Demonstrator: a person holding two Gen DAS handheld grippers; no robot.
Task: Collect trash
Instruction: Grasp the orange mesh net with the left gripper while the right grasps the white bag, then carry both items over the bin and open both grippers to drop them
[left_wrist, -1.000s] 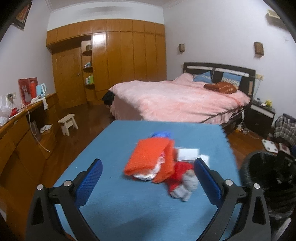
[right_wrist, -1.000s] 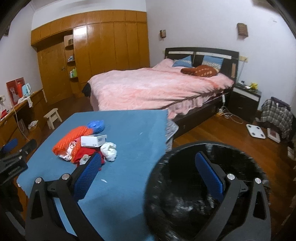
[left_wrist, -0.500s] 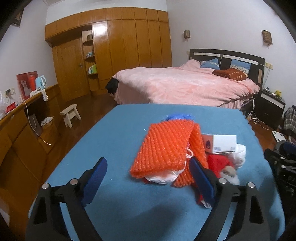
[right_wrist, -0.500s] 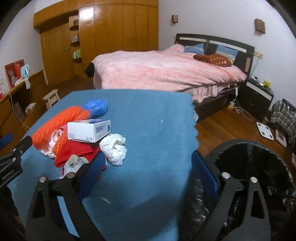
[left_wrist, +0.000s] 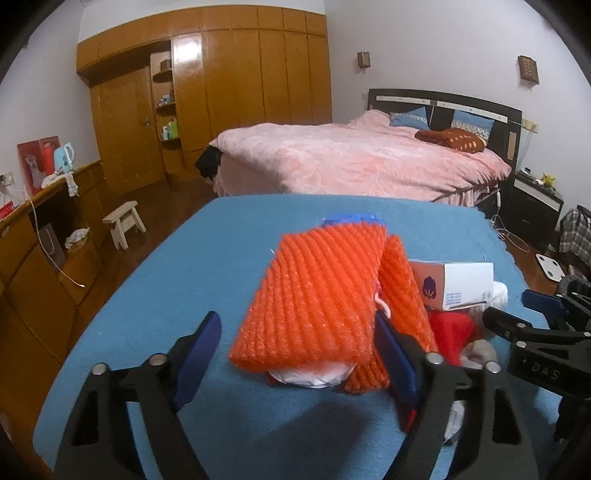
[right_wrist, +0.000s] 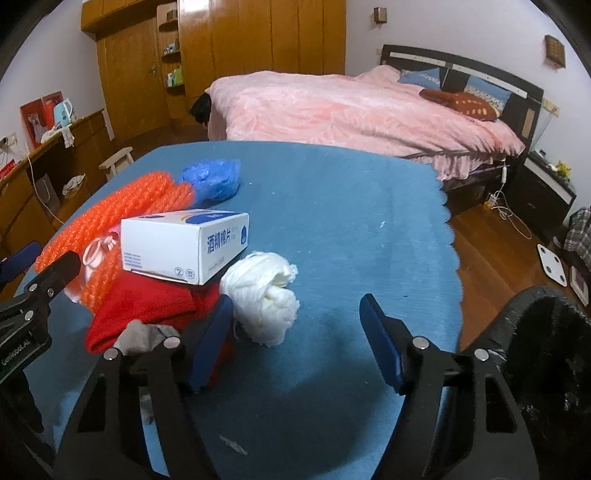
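A wide wooden wardrobe wall (left_wrist: 207, 92) fills the upper left of the left wrist view; a bed under a pink quilt (left_wrist: 362, 162) spans the upper right; a table draped in blue cloth (right_wrist: 332, 206) takes the lower half; a black-lined round bin (right_wrist: 546, 354) sits at lower right in the right wrist view; the trash heap lies left of centre there, an orange ribbed foam sleeve (left_wrist: 317, 299), a white cardboard box (right_wrist: 184, 243), a white wad (right_wrist: 264, 295); the left gripper (left_wrist: 295, 347) gapes around the sleeve's near end; the right gripper (right_wrist: 295, 332) is spread wide, empty.

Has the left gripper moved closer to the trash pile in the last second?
Yes. The left gripper has advanced across the blue table; its open fingers now flank the orange wrap.
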